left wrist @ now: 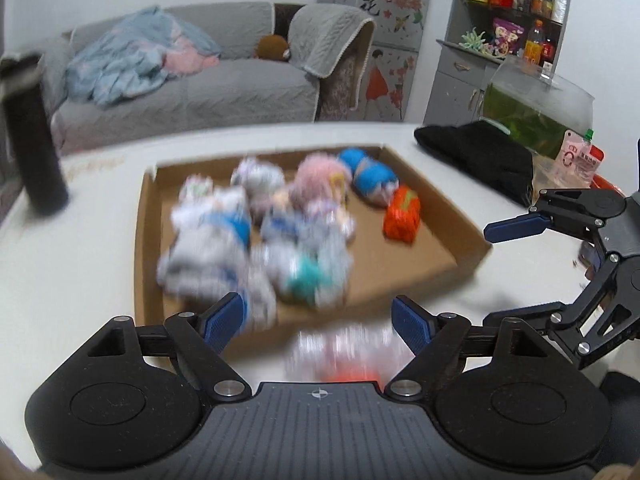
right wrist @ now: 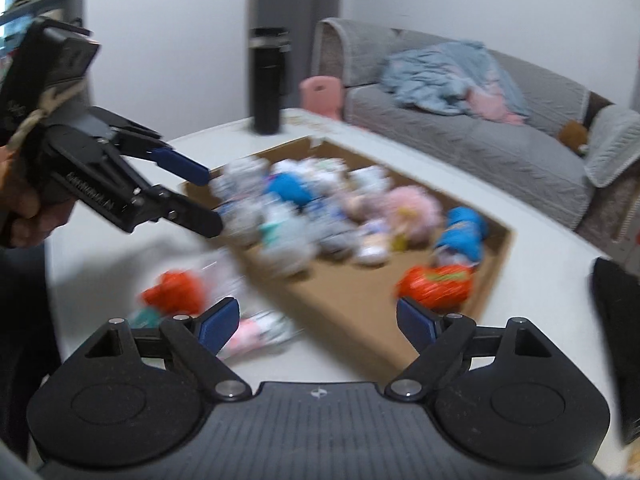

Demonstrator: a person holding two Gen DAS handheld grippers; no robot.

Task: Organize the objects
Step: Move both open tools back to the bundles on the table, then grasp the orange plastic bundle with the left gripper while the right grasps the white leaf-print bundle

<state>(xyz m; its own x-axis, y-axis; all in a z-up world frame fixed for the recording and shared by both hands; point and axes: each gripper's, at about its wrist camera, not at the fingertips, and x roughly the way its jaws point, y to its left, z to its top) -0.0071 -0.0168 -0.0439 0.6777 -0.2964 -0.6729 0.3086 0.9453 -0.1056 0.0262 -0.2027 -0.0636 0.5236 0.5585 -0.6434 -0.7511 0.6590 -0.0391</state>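
Note:
A shallow cardboard tray (left wrist: 436, 208) (right wrist: 492, 276) on the white table holds several small packets and soft toys, blurred by motion: a blue one (left wrist: 370, 174) (right wrist: 460, 232), a pink one (left wrist: 320, 172) (right wrist: 408, 204), an orange-red packet (left wrist: 402, 214) (right wrist: 434, 284). Loose packets, pink-white and orange (left wrist: 344, 356) (right wrist: 176, 292), lie on the table in front of the tray. My left gripper (left wrist: 318, 322) (right wrist: 208, 200) is open and empty above them. My right gripper (right wrist: 318, 322) (left wrist: 486, 272) is open and empty at the tray's near corner.
A black bottle (left wrist: 36, 140) (right wrist: 268, 80) stands at the table's far left edge. A black cloth (left wrist: 476, 156) and a fish tank (left wrist: 536, 108) are at the right. A grey sofa (left wrist: 192, 84) is behind the table. A pink chair (right wrist: 322, 94) stands near it.

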